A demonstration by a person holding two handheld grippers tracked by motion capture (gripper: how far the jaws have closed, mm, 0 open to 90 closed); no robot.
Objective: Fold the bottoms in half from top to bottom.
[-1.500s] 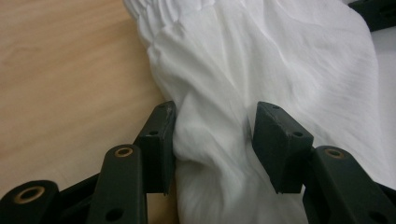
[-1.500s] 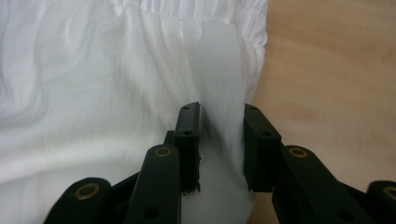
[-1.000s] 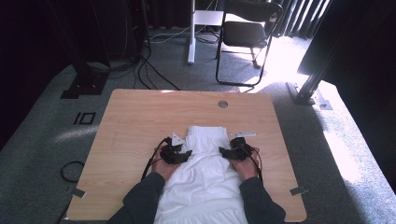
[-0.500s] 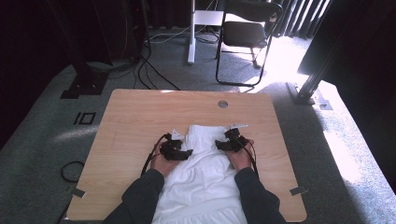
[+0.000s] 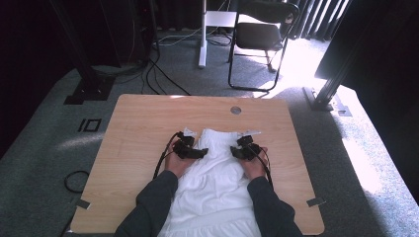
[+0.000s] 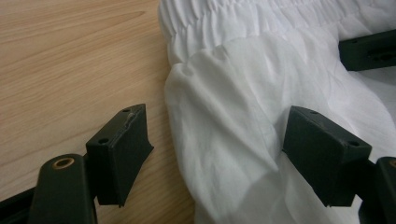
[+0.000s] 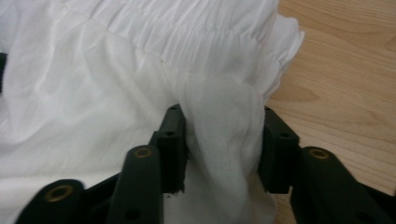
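Wood is what the table [image 5: 148, 128] is made of, and it is set on a grey carpet [image 5: 44, 148]. A small round grey cap [image 5: 235, 110] is seen near the far edge of the table top. A black folding chair [image 5: 262, 34] is stood on the floor beyond the table, beside a white post [image 5: 201, 34].

A white cloth garment [image 5: 217, 182] is spread on the table, from the near edge up to the middle. Its gathered, stretchy band [image 6: 224, 14] is laid at the far end.

Two dark sleeves [image 5: 148, 207] are seen coming in from the bottom, one on each side of the cloth.

The left gripper [image 5: 190, 150] is held at the left edge of the cloth, near the band. In the left gripper view [image 6: 215, 149] its jaws are set wide apart. One jaw is over bare wood and the other is over the cloth. A soft fold of cloth is seen lying between them, but it is not pinched.

The right gripper [image 5: 245, 149] is held at the right edge of the cloth. In the right gripper view [image 7: 222, 154] a bunched fold of the white cloth is squeezed between its two jaws, just below the band.
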